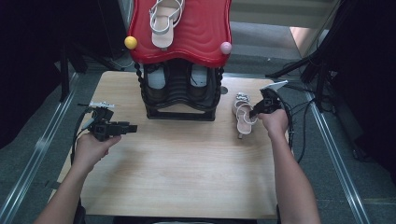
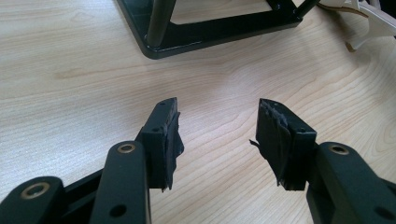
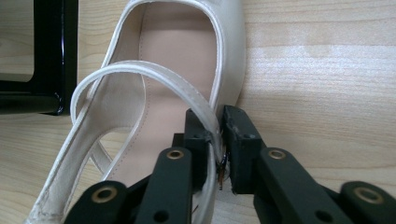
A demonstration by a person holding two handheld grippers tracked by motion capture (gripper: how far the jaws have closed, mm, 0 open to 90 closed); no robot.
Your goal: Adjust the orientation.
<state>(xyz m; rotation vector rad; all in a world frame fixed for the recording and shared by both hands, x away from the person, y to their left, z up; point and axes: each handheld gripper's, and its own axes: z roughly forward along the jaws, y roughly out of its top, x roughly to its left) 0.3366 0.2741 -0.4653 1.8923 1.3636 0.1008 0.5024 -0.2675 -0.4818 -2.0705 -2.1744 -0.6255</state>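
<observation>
With the right gripper (image 3: 215, 140) clamped on the back strap of the white sandal (image 1: 244, 116) near the right edge of the table (image 1: 187, 177), lift it slowly, because the thin strap may slip, while the left gripper (image 2: 217, 140) waits released.

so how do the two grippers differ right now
The left gripper has its jaws wide apart with nothing between them, while the right gripper is clamped on the rim of the cream sandal. The left gripper hovers above bare table, left of the black rack; the right gripper is down at the sandal, right of that rack. Both are black and hand-held.
</observation>
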